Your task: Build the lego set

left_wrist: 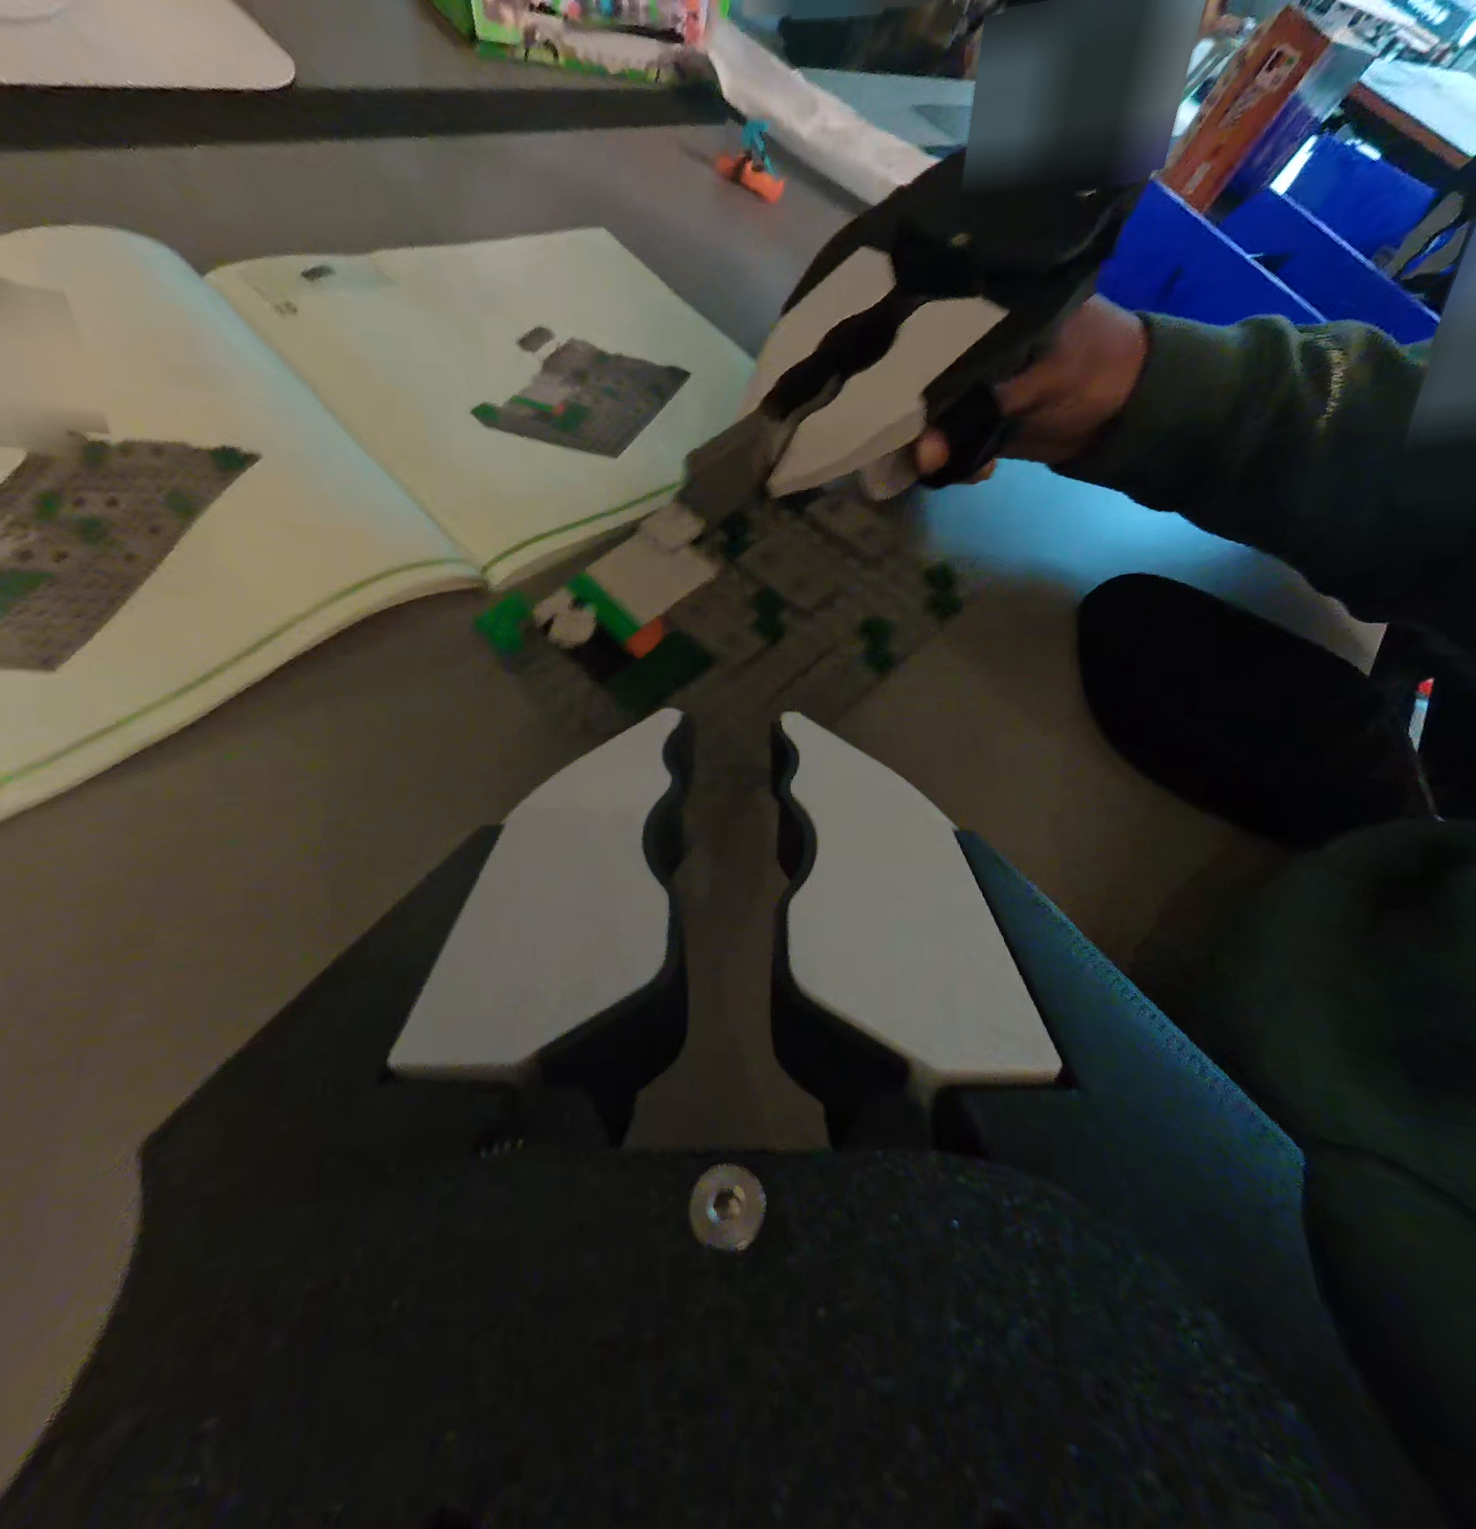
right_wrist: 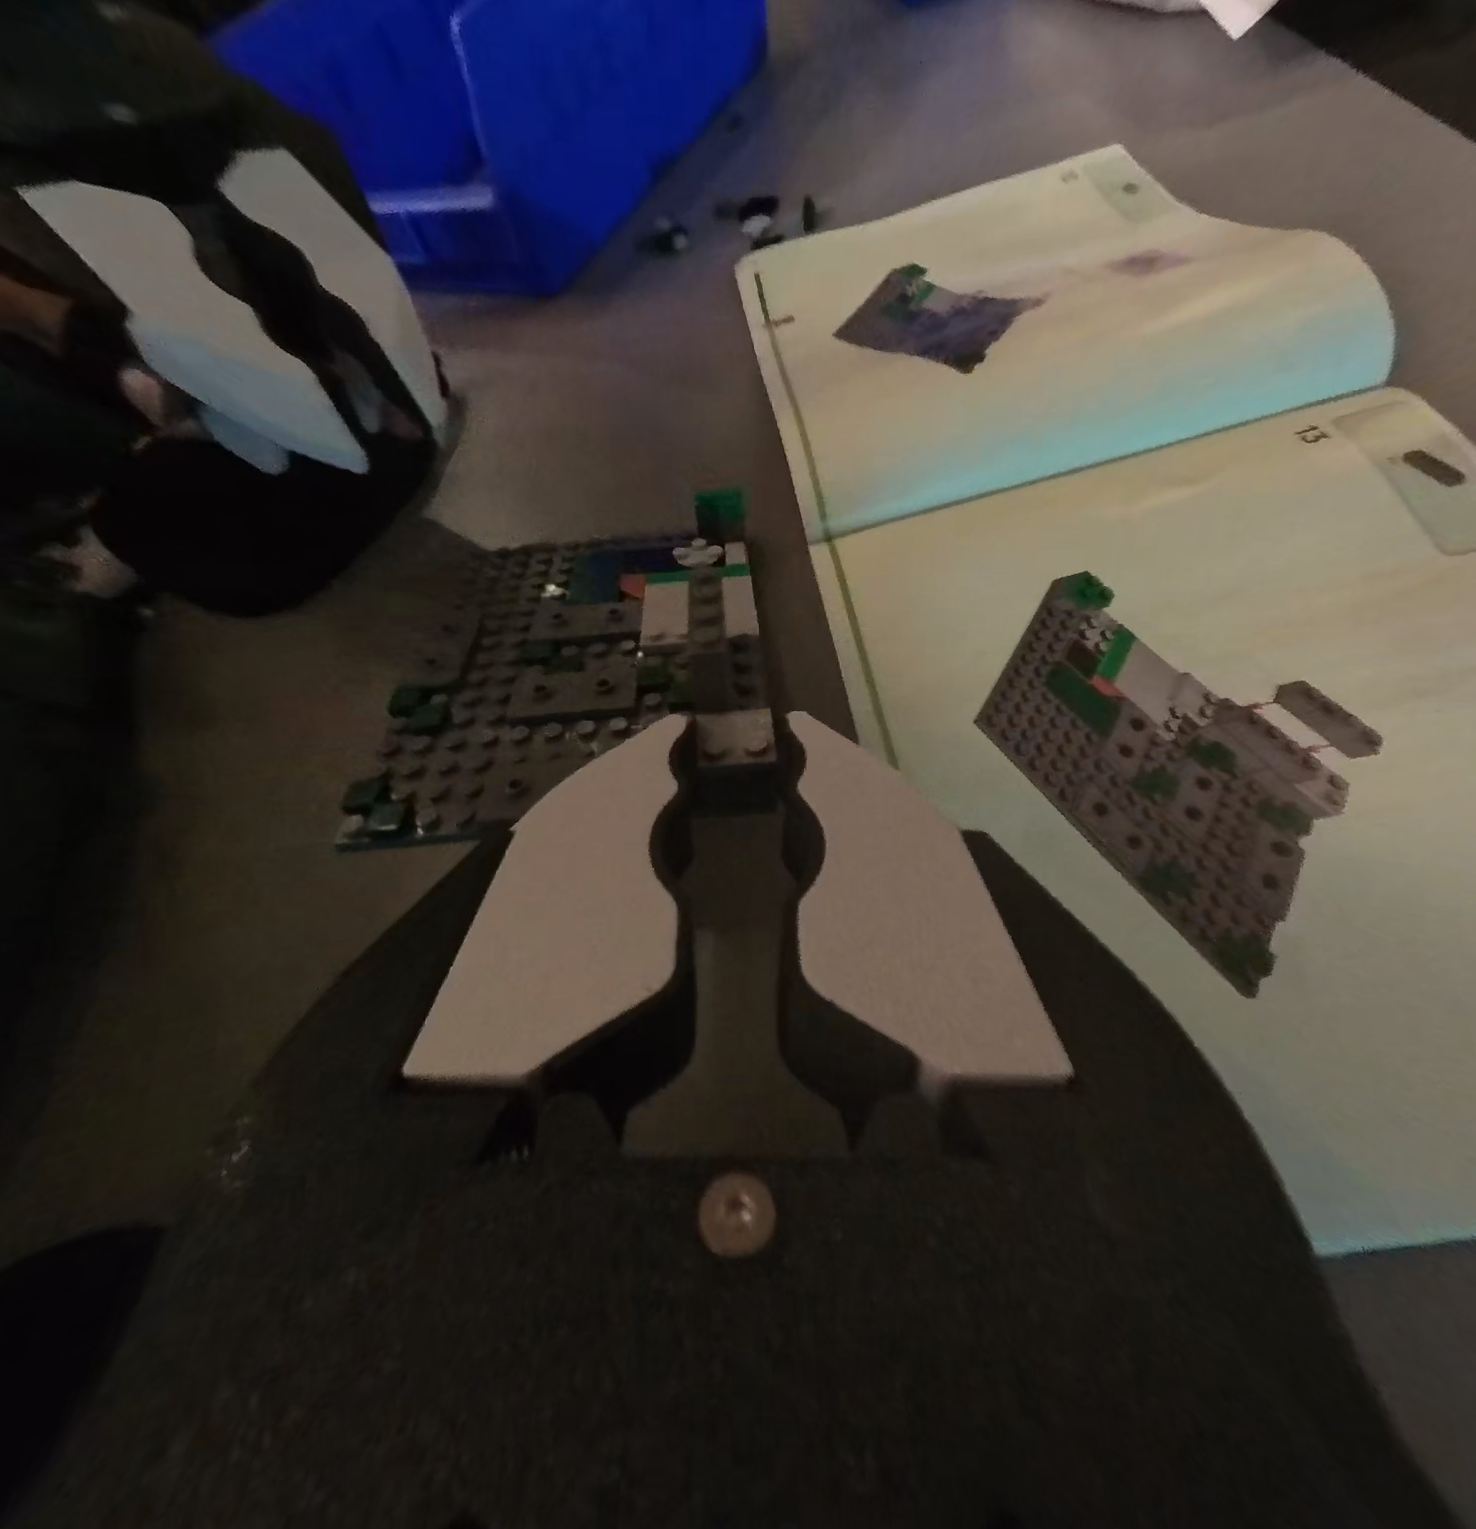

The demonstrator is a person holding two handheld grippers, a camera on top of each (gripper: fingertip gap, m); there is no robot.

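Grey matte table (left_wrist: 304, 869), dim light, cluttered room behind w/ blue bins (right_wrist: 503, 124) at the far edge. Open instruction booklet (left_wrist: 329, 463) lies flat just beside the lego build (right_wrist: 553, 678), a dark grey studded baseplate w/ green bits and a light grey block, sitting mid-table. Right gripper (right_wrist: 735, 745) holds a grey brick (right_wrist: 735, 749) narrowly between its tips, low over the build's booklet-side edge. Left gripper (left_wrist: 730, 720) at the build's near edge, jaws narrow w/ nothing clearly between. Small loose pieces (right_wrist: 743, 215) near the bins; set box (left_wrist: 586, 33) at the table's far side. Bare table in front of the build.
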